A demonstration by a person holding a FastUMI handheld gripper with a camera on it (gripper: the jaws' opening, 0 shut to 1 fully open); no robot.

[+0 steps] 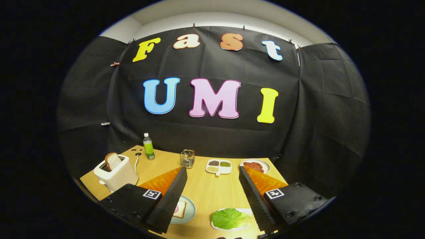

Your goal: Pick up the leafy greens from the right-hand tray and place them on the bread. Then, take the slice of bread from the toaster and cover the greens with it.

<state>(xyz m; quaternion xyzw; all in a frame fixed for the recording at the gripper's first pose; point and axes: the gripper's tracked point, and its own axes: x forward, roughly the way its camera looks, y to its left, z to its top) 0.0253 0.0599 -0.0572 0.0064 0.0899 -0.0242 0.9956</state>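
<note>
My gripper (212,192) stands open above the wooden table, with nothing between its fingers. A leafy green (229,218) lies on a white tray (247,211) low down, close to the inner side of the right finger. By the left finger sits a pale round plate (191,212) carrying a slice of bread (179,209) with something pink on it, partly hidden by that finger. A white toaster (116,173) stands beyond the left finger at the table's left side, a bread slice (113,161) sticking up from its slot.
Farther back stand a green bottle (148,146), a small glass holder (187,158), a white divided dish (218,166) of grains and a plate with reddish food (255,165). The toaster's cord (136,162) runs back to a socket. Black cloth walls close in behind and to the right.
</note>
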